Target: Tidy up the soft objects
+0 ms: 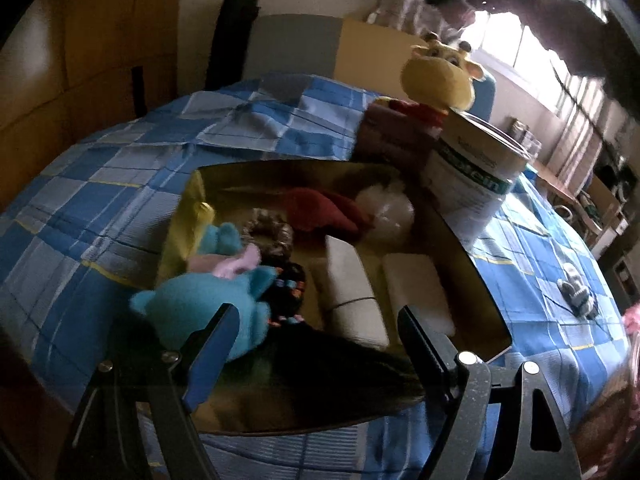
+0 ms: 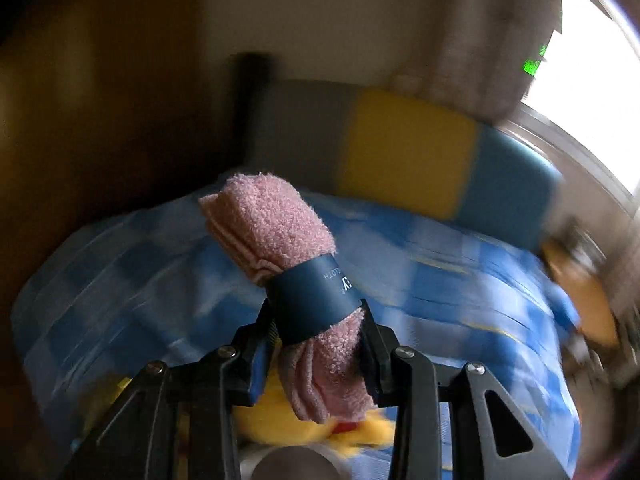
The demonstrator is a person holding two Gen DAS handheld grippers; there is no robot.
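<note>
Towel roll is the thing in hand right now: the right claw (image 2: 316,340) is clamped on a pink rolled washcloth (image 2: 276,236), pinching it just below its dark paper band (image 2: 316,296), with the long end sticking out past the fingertips, up over the blue checked bed (image 2: 120,280). The left claw (image 1: 308,344) hangs with its jaws spread wide and nothing between them, right at the near edge of the gold-lined box (image 1: 192,208) sitting on the bed. My guess is the roll is headed for that box, so the trick would be to keep the squeeze steady so the band doesn't slide off, swing it over the box's near edge, and lay it flat alongside the pale rolls instead of dumping it on the plush. The right view is pretty smeared, so I wouldn't let go until the roll is clearly over the box. Count inside the box, as far as I can make out: one teal plush (image 1: 208,300), two pale rolled cloths (image 1: 352,292), one dark red soft thing (image 1: 324,212), one white fluffy ball (image 1: 386,208), plus a couple of dark scrunchie-looking bits I can't count properly. Beyond the box: one yellow giraffe plush (image 1: 440,76), one white tub (image 1: 476,164), and one small grey toy (image 1: 576,292) off to the box's right.
</note>
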